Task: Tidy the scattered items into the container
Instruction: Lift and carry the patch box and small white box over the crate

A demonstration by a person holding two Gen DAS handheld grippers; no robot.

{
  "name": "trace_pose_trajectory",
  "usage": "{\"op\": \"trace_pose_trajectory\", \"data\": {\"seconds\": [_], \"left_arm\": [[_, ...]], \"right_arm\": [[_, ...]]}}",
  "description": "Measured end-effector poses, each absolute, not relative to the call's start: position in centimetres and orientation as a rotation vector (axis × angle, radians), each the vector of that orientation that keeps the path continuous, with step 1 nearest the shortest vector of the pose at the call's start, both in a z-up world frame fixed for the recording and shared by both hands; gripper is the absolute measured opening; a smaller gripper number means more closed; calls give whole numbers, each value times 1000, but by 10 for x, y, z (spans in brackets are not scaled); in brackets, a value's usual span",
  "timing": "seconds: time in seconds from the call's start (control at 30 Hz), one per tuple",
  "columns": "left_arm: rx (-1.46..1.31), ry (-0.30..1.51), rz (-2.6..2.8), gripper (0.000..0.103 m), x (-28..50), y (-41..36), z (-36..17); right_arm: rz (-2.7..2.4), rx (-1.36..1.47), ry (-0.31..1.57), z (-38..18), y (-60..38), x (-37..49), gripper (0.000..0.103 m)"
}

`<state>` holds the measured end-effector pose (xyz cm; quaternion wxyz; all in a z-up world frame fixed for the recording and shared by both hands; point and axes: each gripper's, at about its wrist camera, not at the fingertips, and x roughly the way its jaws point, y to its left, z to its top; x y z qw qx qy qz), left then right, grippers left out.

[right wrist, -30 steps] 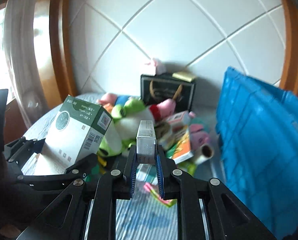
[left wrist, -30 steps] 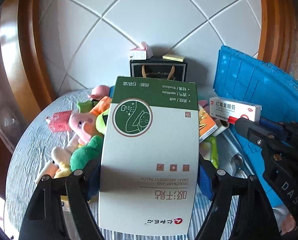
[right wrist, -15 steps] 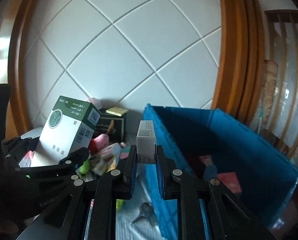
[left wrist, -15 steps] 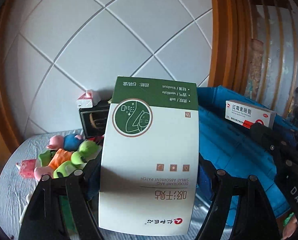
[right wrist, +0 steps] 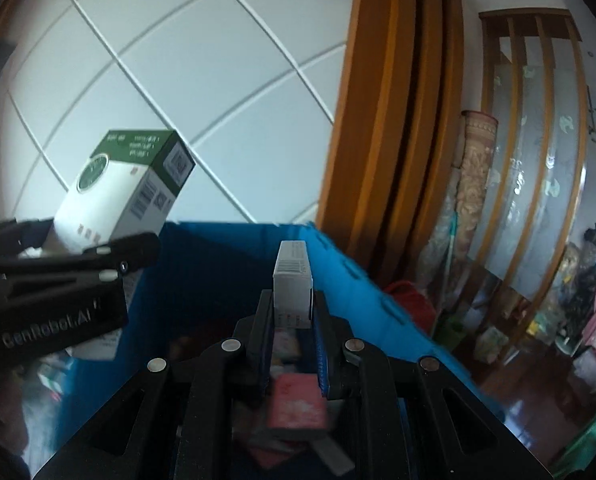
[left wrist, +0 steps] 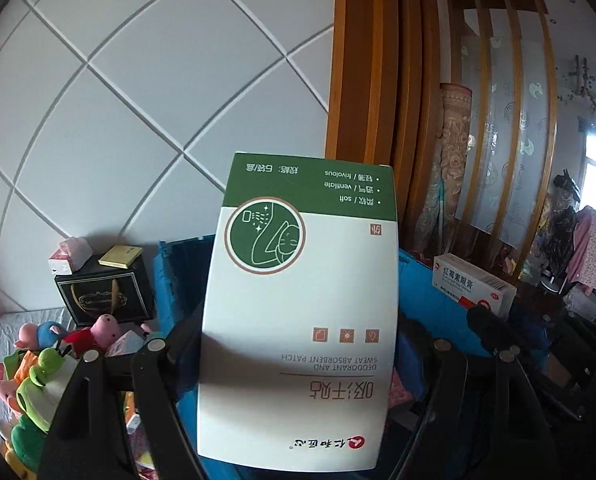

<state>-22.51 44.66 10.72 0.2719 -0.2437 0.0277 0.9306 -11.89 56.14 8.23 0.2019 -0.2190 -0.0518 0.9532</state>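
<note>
On the far left of the left wrist view, a heap of plush toys (left wrist: 45, 364) lies on a grey striped cloth (left wrist: 1, 330); behind it stands a black gift box (left wrist: 105, 300) with a yellow pad (left wrist: 121, 257) and a small pink-and-white carton (left wrist: 69, 255) on top; just beside that rises the corner of the blue container (left wrist: 165, 280). In the middle, the left gripper (left wrist: 298, 360) clamps a tall green-and-white box (left wrist: 302, 280) by its two sides, held upright with its print upside down, in front of the container; its jaws stand wide, pressed on the box. To the right, the right gripper (left wrist: 494, 320) carries a slim white-and-red ointment box (left wrist: 472, 286); beyond it run wooden slats (left wrist: 498, 120) and a cluttered room.

From the right wrist view, the left gripper (right wrist: 97, 256) appears at the left edge with the green-and-white box (right wrist: 125, 188) raised near the container's far left corner (right wrist: 217, 264); in the centre, the right gripper (right wrist: 291, 316) is closed tight on the ointment box (right wrist: 291, 284), which stands on end between its blue pads (right wrist: 320, 344), above the container's interior; below it, blurred boxes, one of them pinkish (right wrist: 295, 406), lie on the container floor; a wooden frame (right wrist: 398, 120) stands to the right.
</note>
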Motion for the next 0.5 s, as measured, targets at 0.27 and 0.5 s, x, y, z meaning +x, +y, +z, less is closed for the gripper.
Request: {"op": "trace_pose_trajectory", "data": {"seconds": [0.27,0.5], "left_arm": [[-1148,289,2331,77,-239,550,22],[-1329,389,2219,77,-243,581,-21]], "right_arm": [[2631,-893,-84,34,650,-132,17],[2607,-1011,-46,7,682,-142,17]]}}
